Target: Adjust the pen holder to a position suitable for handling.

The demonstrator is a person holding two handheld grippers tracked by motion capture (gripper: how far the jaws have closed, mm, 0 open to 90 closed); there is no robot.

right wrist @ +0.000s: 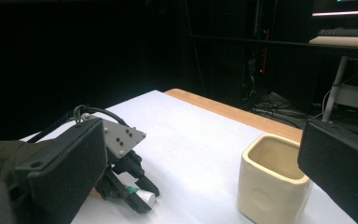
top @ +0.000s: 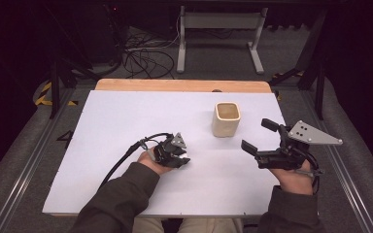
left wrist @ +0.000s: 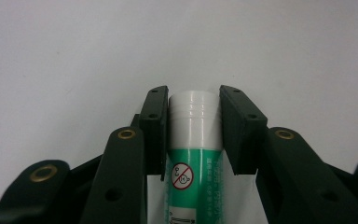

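Observation:
A green tube [left wrist: 192, 179] with a white cap lies on the white tabletop [top: 116, 121], and my left gripper [left wrist: 193, 100] is shut on it, its pads pressing the cap from both sides. From the high view this left gripper [top: 177, 155] points down at the table's middle left. The right gripper view shows that left gripper [right wrist: 130, 184] with the tube [right wrist: 143, 198] poking out of its tips. My right gripper [top: 259, 135] is held level at the right, open with nothing between its jaws, just right of a cream square cup [top: 226, 119]. The cup [right wrist: 272, 179] stands upright and looks empty.
A wooden strip [top: 182, 85] runs along the table's far edge. Beyond it stand a white desk frame [top: 218, 34] and loose cables [top: 145, 60] on the floor. Metal rails run along both sides of the table.

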